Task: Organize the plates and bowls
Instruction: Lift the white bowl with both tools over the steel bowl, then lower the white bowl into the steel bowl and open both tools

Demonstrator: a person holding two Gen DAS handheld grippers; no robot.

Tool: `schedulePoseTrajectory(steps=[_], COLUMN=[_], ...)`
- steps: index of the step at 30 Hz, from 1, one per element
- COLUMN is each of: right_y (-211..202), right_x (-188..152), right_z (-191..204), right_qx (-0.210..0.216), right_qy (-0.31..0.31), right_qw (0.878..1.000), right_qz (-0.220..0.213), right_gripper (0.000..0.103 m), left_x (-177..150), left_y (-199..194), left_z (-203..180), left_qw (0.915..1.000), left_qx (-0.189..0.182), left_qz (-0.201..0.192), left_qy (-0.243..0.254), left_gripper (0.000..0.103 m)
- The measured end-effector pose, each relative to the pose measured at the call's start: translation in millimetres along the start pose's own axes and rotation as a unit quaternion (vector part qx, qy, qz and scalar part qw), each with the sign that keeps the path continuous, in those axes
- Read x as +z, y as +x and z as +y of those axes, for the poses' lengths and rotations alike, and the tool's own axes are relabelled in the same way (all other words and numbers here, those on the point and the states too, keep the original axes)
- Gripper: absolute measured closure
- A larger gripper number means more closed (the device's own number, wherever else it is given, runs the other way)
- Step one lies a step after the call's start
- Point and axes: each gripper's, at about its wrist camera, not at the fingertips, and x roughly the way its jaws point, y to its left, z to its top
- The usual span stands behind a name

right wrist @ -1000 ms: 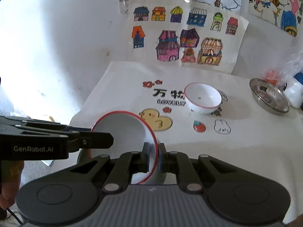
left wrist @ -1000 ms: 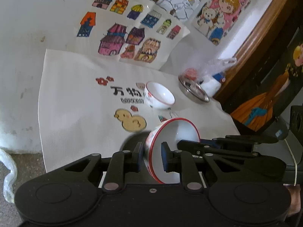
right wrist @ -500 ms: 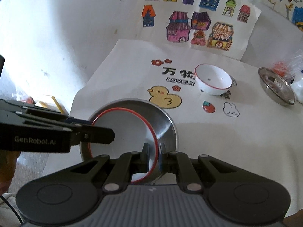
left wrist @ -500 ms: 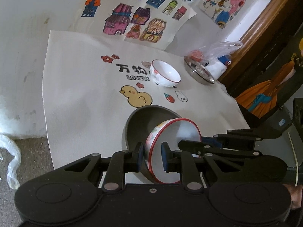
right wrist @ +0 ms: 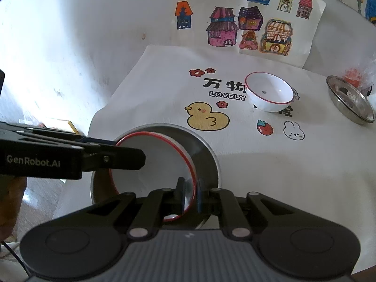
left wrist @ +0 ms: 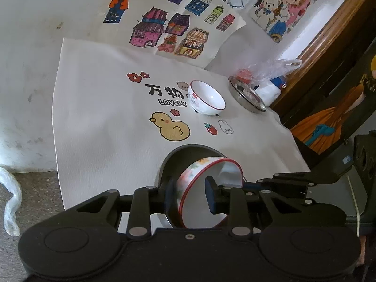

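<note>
A white bowl with a red rim and flowered outside (left wrist: 211, 171) (right wrist: 152, 164) lies tilted on its side in a steel dish (left wrist: 185, 151) (right wrist: 204, 150) at the near edge of the printed cloth. My right gripper (right wrist: 190, 196) is shut on the bowl's near rim. My left gripper (left wrist: 189, 196) stands open, one finger outside the wall and one inside, with a gap showing beside the inner pad. In the right wrist view it reaches in from the left over the rim. A second white red-rimmed bowl (left wrist: 206, 99) (right wrist: 269, 92) sits upright farther back on the cloth.
Another steel dish (left wrist: 246, 96) (right wrist: 350, 103) sits at the cloth's far right, next to a plastic bag (left wrist: 270, 68) and a small white bottle. Coloured drawings lean on the wall behind. The cloth's edge drops to the floor on the left.
Both grippers brought the bowl down into the steel dish, which was hidden under it a second ago. The left jaws have spread wider around the bowl's wall.
</note>
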Motion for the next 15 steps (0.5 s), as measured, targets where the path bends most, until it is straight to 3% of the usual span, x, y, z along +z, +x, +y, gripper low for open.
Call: schedulePoseTrajectory(steps=[15], right_y=[-4.5], right_x=[2.9], right_z=[-8.8], right_qx=[0.015], right_qy=[0.020], right_qw=[0.999], right_qz=[-0.021], right_gripper=[0.089], left_x=[4.4], left_y=[-0.2], left_z=[4.3], left_qw=[0.9996], left_qx=[-0.022], left_qz=[-0.007], left_qy=[-0.014], left_gripper=[0.058])
